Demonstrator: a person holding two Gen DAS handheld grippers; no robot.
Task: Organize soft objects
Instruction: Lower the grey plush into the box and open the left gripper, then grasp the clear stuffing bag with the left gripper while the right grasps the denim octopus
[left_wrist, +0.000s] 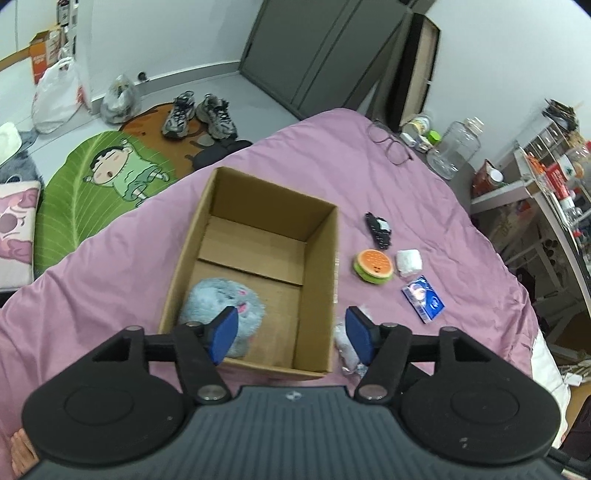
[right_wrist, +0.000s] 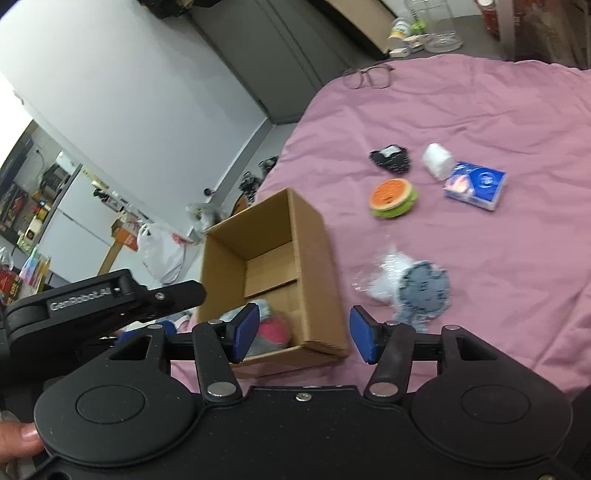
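An open cardboard box (left_wrist: 320, 258) (right_wrist: 314, 236) sits on the pink bedspread (left_wrist: 110, 266). A grey fluffy plush (left_wrist: 218, 299) (right_wrist: 267, 328) lies in its near corner. My left gripper (left_wrist: 290, 332) is open and empty above the box's near end. My right gripper (right_wrist: 301, 334) is open and empty over the box's near right corner. A bagged grey-blue soft item (right_wrist: 417, 291) (left_wrist: 345, 345) lies right of the box. Farther right lie a watermelon-slice toy (left_wrist: 373, 266) (right_wrist: 393, 199), a white roll (left_wrist: 409, 261) (right_wrist: 437, 160), a black patterned item (left_wrist: 378, 229) (right_wrist: 391, 158) and a blue tissue pack (left_wrist: 424, 297) (right_wrist: 474, 184).
Glasses (left_wrist: 388, 142) (right_wrist: 367, 75) lie at the bed's far edge by a cluttered nightstand with a jar (left_wrist: 454, 147). On the floor to the left are a green cartoon rug (left_wrist: 110, 173), shoes (left_wrist: 199, 114) and plastic bags (left_wrist: 57, 96). The left gripper's body (right_wrist: 92, 306) shows in the right wrist view.
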